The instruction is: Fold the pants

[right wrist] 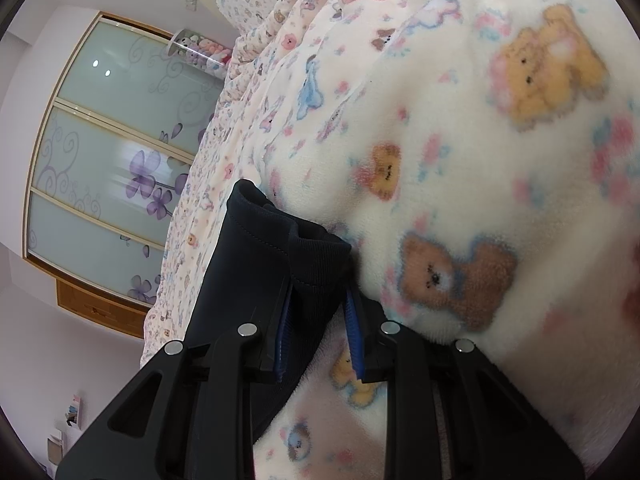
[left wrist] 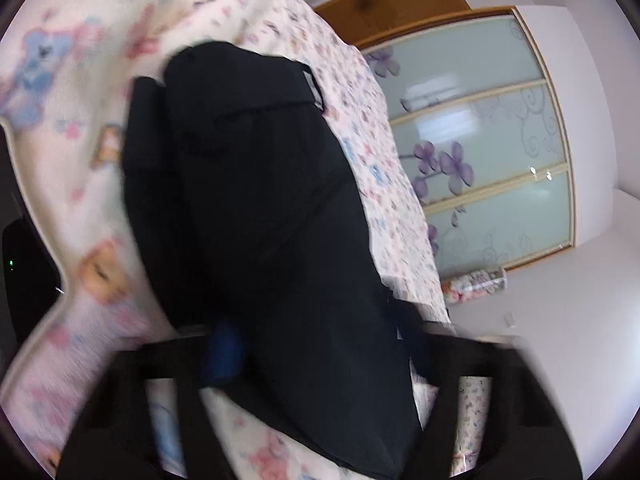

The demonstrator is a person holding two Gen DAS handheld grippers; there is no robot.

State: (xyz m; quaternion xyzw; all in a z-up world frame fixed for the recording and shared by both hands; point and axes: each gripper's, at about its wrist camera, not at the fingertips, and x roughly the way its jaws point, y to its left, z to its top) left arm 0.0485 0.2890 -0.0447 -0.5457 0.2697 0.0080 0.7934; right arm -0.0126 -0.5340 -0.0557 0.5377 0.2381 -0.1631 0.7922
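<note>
— Where are the pants [left wrist: 260, 200]?
— On the bed's blanket [right wrist: 480, 160]. My right gripper [right wrist: 320, 328] pinches the soft hem. Left gripper [left wrist: 320, 360]: I can't tell.
— Heavy?
— No, floppy. I'd grab edges.

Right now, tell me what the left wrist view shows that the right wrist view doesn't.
Left wrist only: the long body of the black pants draped over the blanket, motion-blurred, with the left gripper hidden behind cloth.

Right wrist only: the right gripper with blue pads either side of a stitched hem.

Both: the teddy-bear blanket and the flowered glass wardrobe doors.
</note>
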